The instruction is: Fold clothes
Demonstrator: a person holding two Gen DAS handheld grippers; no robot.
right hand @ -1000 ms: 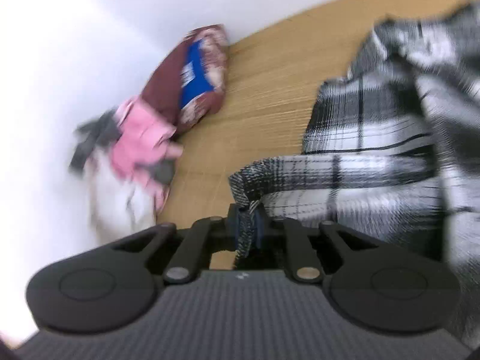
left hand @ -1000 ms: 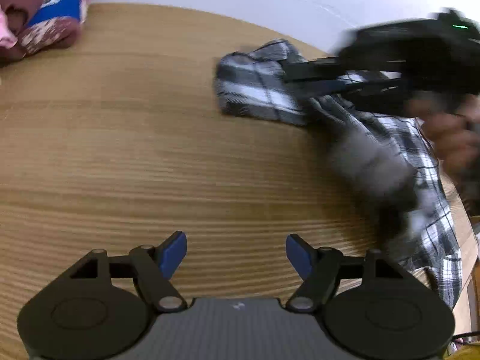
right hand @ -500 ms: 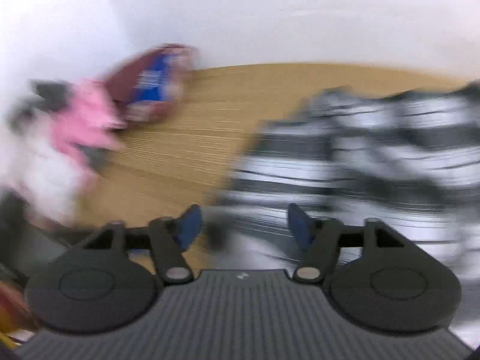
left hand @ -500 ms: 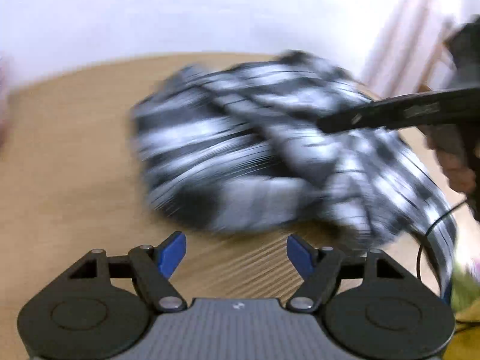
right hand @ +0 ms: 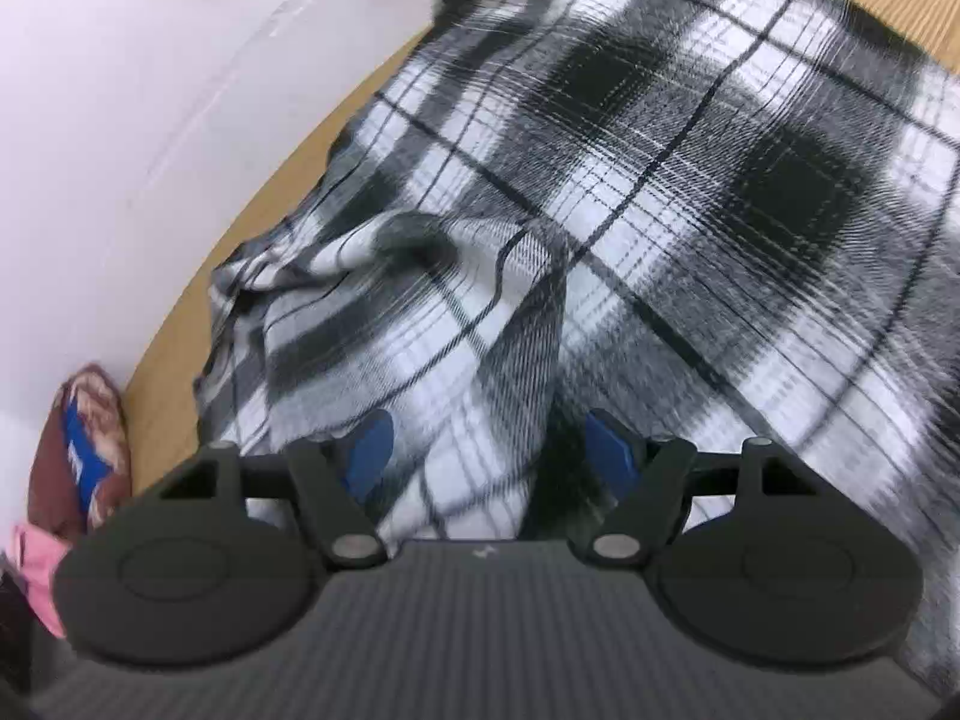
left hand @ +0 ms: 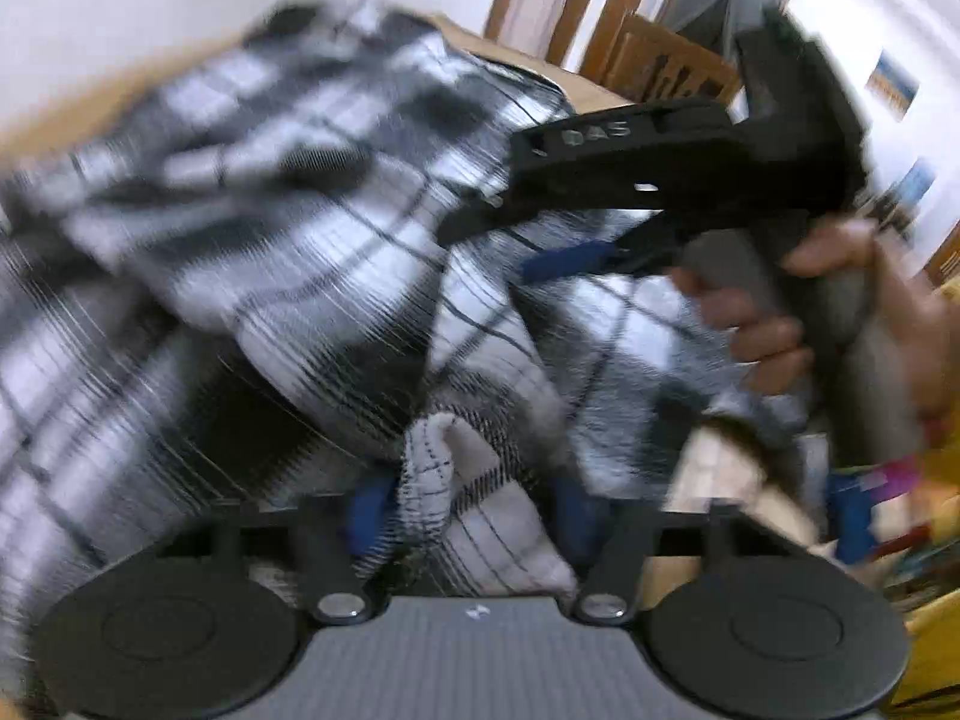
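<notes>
A black-and-white plaid shirt (left hand: 288,228) is lying crumpled across the wooden worktop (right hand: 180,348), covering most of it in both wrist views. It is reaching toward the white wall on the far side.

The left gripper (left hand: 468,510) is pointing down into the near edge of the shirt. Its jaws are closing, and a bunched fold of the plaid cloth is sitting between the blue pads (left hand: 366,510); the blur is making it hard to tell whether the pads are already pressing on the cloth.

The right gripper (right hand: 489,450) is hovering just over the shirt with its jaws standing wide apart. Its blue pads (right hand: 369,450) are showing clear on both sides, with the cloth lying beneath and between them and nothing pinched. In the left wrist view this same gripper is appearing at the right, black and angled across the shirt, with a hand (left hand: 804,312) wrapped around its grey handle.

At the far left edge of the worktop, a folded maroon and blue garment (right hand: 84,450) is resting against the wall, with something pink (right hand: 36,570) just beside it, nearer.
</notes>
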